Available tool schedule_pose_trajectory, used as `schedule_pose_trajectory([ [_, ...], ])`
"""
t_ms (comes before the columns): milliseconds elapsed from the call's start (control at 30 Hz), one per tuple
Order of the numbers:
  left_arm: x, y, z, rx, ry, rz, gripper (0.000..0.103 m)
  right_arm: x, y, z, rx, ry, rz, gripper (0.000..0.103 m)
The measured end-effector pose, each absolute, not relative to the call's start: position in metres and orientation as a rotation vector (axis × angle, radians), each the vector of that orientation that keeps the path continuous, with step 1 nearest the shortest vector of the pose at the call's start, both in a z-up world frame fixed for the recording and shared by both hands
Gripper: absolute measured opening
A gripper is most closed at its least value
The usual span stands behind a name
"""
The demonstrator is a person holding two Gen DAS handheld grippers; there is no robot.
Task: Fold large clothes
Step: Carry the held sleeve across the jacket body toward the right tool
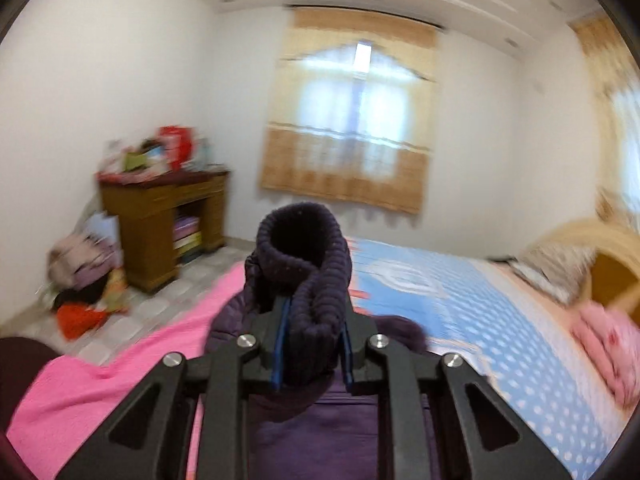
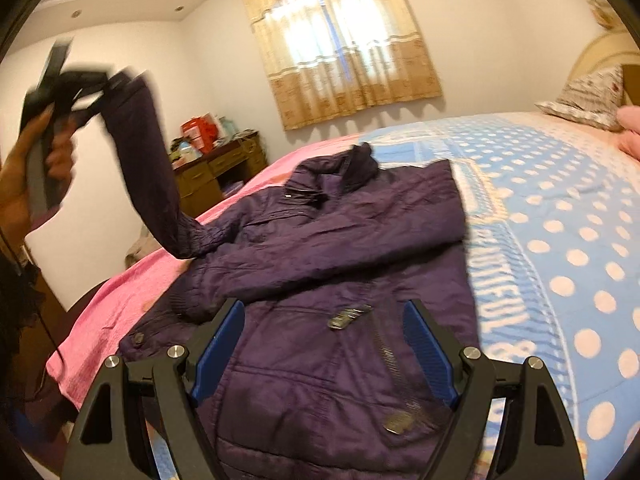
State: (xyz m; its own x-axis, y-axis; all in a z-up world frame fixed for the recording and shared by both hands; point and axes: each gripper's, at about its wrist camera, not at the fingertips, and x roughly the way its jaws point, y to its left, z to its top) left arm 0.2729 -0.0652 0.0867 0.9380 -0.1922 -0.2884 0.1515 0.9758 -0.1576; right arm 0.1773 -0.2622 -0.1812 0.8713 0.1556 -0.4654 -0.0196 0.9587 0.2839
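On my left wrist view, the left gripper (image 1: pixel 311 344) is clamped on the ribbed cuff (image 1: pixel 306 264) of the purple jacket's sleeve, held up above the bed (image 1: pixel 500 320). On my right wrist view, the right gripper (image 2: pixel 323 350) hangs with jaws apart over the jacket (image 2: pixel 320 280), spread on the blue dotted bedspread (image 2: pixel 560 220)

Jacket (image 2: pixel 320 264) flat on bed (image 2: pixel 560 216); pillow (image 2: pixel 588 100) behind right, desk (image 2: pixel 216 168) left
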Motion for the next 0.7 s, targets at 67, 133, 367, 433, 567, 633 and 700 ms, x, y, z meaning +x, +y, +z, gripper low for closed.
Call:
schedule_pose_trajectory([
  [67, 0.277, -0.130, 0.070, -0.100, 0.371, -0.260, 0.051, 0.175, -0.270, -0.187, 0.291, 0.530, 0.076, 0.081],
  [133, 0.268, -0.186, 0.044, -0.024, 0.450, -0.330, 0.084, 0.169, -0.278, -0.191, 0.294, 0.538, 0.058, 0.081],
  [367, 0.223, -0.215, -0.010, 0.143, 0.443, -0.454, 0.100, 0.164, -0.316, -0.203, 0.330, 0.566, -0.026, 0.082],
  [433, 0.232, -0.194, -0.019, 0.168, 0.444, -0.425, 0.101, 0.174, -0.321, -0.196, 0.335, 0.563, -0.006, 0.082],
  [567, 0.274, -0.146, -0.036, 0.224, 0.468, -0.240, 0.102, 0.209, -0.326, -0.173, 0.403, 0.546, 0.106, 0.081],
  [633, 0.301, -0.110, -0.045, 0.227, 0.483, -0.107, 0.102, 0.241, -0.328, -0.163, 0.446, 0.555, 0.159, 0.081],
  [700, 0.313, -0.075, -0.053, 0.173, 0.517, -0.035, 0.102, 0.273, -0.325, -0.159, 0.458, 0.584, 0.170, 0.081],
])
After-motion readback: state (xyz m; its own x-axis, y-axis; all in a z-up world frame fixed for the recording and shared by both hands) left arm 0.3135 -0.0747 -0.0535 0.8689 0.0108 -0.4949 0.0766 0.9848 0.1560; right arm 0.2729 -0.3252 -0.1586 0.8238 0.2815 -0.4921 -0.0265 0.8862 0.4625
